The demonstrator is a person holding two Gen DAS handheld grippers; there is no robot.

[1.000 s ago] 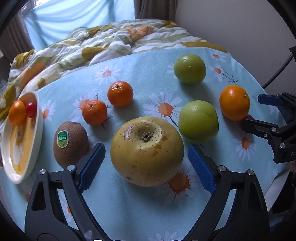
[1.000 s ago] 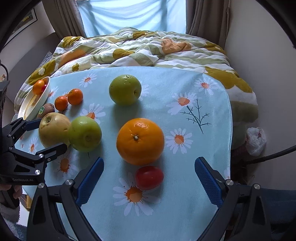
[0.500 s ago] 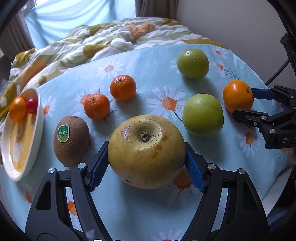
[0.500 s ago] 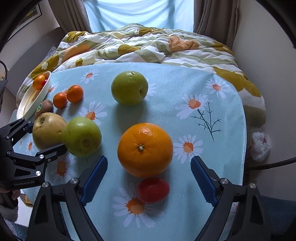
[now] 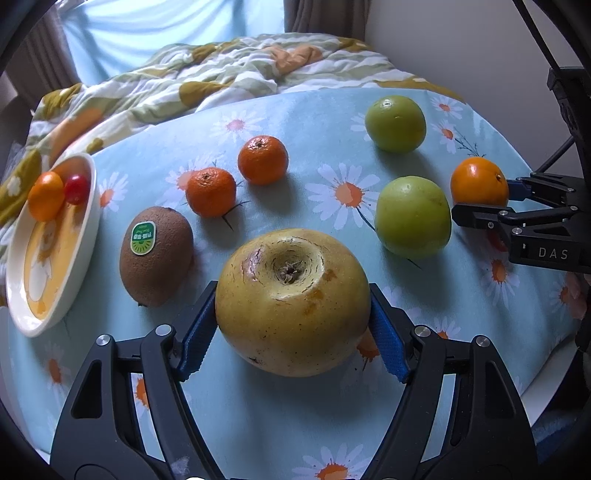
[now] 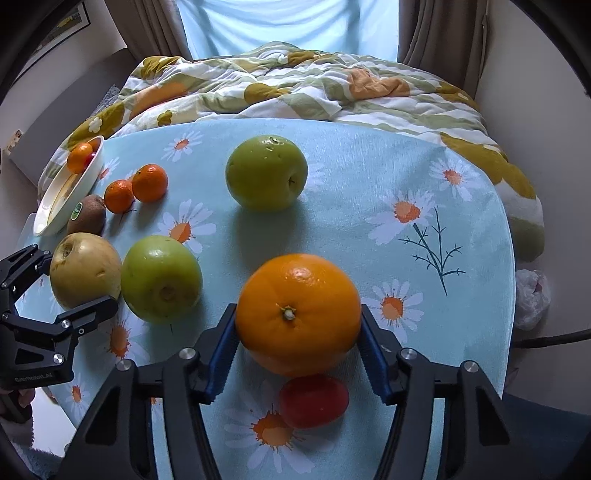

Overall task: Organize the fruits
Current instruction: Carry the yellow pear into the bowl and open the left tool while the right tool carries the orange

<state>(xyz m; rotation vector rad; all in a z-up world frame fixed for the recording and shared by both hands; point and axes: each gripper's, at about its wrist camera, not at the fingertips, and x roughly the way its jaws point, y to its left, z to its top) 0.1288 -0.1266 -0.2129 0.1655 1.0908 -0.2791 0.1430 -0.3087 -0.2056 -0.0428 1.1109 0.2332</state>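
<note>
Both tongs newly clamped: left gripper on big yellow-brown pear, right gripper, jaws just closing, seemingly on large round orange; lifting next.

Home bedroom: rumpled quilt on bed, curtained window, daisy tablecloth.

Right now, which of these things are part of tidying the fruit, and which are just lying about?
Part of the job:
- yellow pear in the left gripper
- big orange in the right gripper
- green apples
- mandarins
- kiwi
- red tomato
- plate

Lying about:
- quilt
- curtains
- white bag
</note>
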